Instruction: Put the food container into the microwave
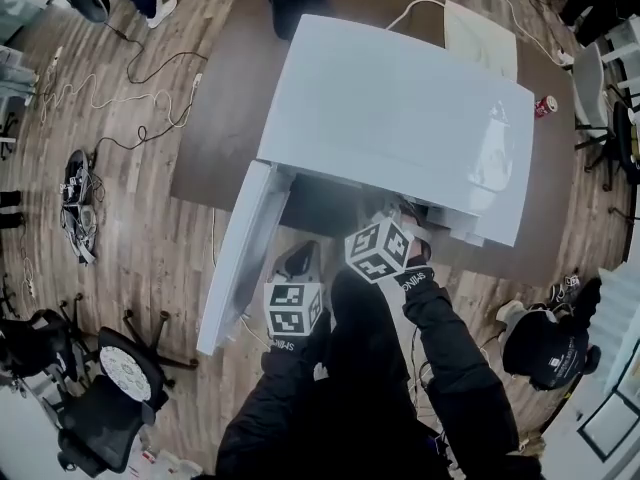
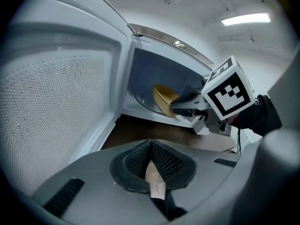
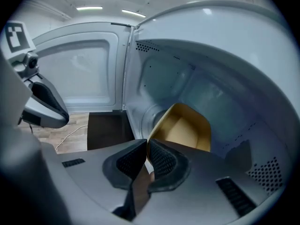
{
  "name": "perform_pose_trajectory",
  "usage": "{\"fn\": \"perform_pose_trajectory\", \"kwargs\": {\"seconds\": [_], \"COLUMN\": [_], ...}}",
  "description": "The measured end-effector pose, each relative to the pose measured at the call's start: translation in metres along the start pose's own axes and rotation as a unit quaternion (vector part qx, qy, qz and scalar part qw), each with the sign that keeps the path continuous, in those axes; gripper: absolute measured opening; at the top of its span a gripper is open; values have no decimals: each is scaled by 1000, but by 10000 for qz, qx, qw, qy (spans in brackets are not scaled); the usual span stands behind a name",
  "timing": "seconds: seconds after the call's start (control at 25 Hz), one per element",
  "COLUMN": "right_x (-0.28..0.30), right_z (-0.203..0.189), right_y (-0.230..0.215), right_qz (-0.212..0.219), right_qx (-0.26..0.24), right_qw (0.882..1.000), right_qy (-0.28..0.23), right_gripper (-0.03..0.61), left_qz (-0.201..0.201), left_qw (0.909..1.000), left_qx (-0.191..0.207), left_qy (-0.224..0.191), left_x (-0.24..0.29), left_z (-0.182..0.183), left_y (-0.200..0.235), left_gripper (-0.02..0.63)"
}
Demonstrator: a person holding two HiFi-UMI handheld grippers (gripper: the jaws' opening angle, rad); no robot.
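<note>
The tan-yellow open food container (image 3: 183, 128) is tilted inside the cavity of the white microwave (image 3: 225, 55). The right gripper (image 3: 147, 146) pinches its near rim. The left gripper (image 2: 150, 146), jaws pressed together on nothing, is outside the microwave, beside its open door (image 2: 56, 111).

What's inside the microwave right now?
A tan food container, tilted, is in the microwave cavity, its near rim pinched in the jaws of the right gripper. The gripper's body covers the cavity floor beneath it, so whether it touches down cannot be seen.
</note>
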State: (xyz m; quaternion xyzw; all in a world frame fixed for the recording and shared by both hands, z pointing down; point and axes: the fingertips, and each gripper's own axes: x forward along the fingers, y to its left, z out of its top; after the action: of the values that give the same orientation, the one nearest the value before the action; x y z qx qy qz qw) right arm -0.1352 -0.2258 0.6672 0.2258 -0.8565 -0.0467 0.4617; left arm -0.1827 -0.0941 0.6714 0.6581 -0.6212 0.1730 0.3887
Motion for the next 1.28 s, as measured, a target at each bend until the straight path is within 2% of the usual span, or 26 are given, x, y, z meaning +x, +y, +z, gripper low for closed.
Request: {"fn": "perform_pose_trajectory", "kwargs": {"seconds": [0.16,0.32,0.44,0.64,0.76,0.96,1.12,1.28], "right_x": [7,3,-12,-64,-117,-211,-284,-336], "right_z": [10,11,12,17,20,40,61,71], "right_y": [-12,0,10,32,50,100,130,138], "right_qz": [-117,-269,-410,-717,-1033,-1455,-1690,-1873], "right_qx": [-38,-64,-63,475,1031,2035,2347,2381], "right_qw": [9998,9992,9982,9927,9831,9546,9363,9267], "right_qy": [-141,-285,-431,-850,-1110,-1619,-1991,-2226], "right_gripper": [37,39,88,99,70,30,23,23], "left_qz": [24,41,3,-221,-442,-664,-829,-1052], "left_qw": [10000,10000,10000,9988,9962,9884,9791,9691], "left_qx": [-51,-60,36,293,427,586,825,986], "left_qy": [6,-11,-91,-313,-613,-1235,-1665,-2003], "left_x": [7,2,-3,-23,-58,-147,-216,-258], "left_z": [1,-7,-6,-9,-9,9,27,45], "left_y": [1,6,6,-2,-16,-31,-51,-77], "left_gripper": [34,34,34,34,34,34,34,34]}}
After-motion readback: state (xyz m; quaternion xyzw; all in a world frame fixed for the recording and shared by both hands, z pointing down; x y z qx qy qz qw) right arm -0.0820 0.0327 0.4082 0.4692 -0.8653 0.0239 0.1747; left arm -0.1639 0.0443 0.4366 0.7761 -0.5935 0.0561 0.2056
